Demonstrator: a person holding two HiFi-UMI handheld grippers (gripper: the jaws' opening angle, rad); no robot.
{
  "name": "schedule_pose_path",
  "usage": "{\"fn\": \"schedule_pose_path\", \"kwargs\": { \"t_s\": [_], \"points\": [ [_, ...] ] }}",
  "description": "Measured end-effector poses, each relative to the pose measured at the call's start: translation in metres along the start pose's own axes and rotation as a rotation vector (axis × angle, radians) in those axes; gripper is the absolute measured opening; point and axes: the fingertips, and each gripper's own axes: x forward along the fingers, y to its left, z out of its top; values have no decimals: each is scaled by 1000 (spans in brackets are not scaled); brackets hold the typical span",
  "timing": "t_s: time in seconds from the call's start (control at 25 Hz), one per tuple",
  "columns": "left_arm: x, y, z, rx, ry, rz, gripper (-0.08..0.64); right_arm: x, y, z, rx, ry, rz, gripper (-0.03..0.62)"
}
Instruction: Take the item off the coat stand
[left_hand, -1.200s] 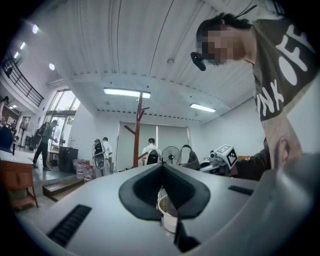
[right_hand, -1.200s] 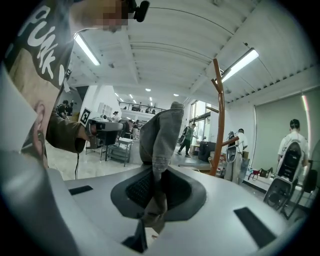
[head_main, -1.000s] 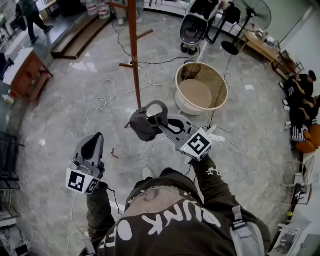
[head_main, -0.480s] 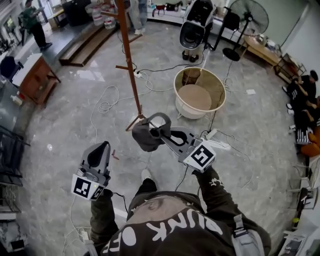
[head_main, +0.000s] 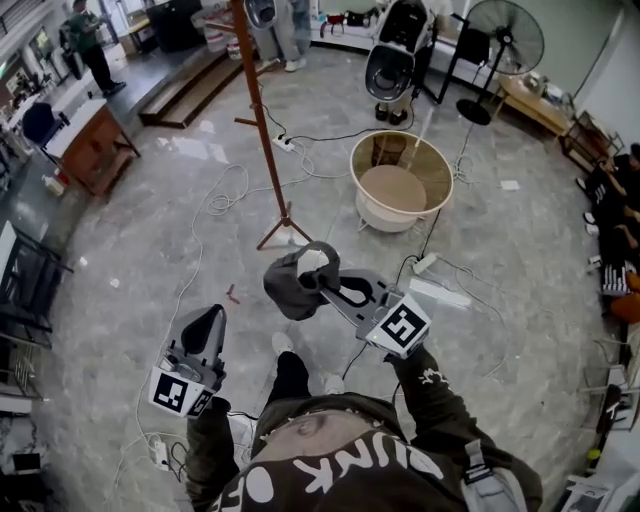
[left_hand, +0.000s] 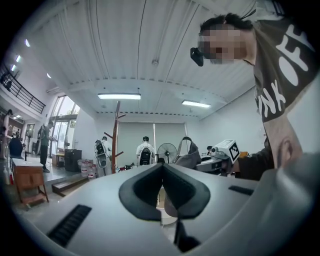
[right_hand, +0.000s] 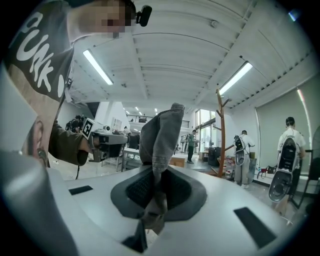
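A grey fabric cap (head_main: 294, 284) hangs in the air, pinched by its band in my right gripper (head_main: 322, 281), which is shut on it. In the right gripper view the cap (right_hand: 159, 137) stands up from between the dark pads (right_hand: 134, 189). The brown wooden coat stand (head_main: 258, 110) stands on the floor well beyond the cap, apart from it, and nothing hangs on the pegs I can see. My left gripper (head_main: 209, 322) is lower left, shut and empty. The left gripper view shows the stand (left_hand: 116, 135) and the cap (left_hand: 192, 157) at a distance.
A round beige tub (head_main: 440, 165) sits right of the stand. White cables (head_main: 225, 190) and a power strip (head_main: 440, 292) lie on the marble floor. A wooden desk (head_main: 95, 150) is at left, a black chair (head_main: 395, 60) and a fan (head_main: 505, 40) at the back.
The coat stand's base now lies farther from the cap and grippers, as the view has backed away. The right gripper keeps hold of the cap; the left gripper has sunk slightly.
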Motion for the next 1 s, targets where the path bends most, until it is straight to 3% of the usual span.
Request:
{"fn": "schedule_pose_path", "kwargs": {
  "t_s": [0.32, 1.0],
  "points": [
    [-21, -24, 14, 20, -1, -6, 3, -20, 30, 13, 14, -29, 0, 38],
    [-45, 7, 25, 10, -39, -78, 3, -5, 56, 29, 33, -18, -88, 38]
  ]
}}
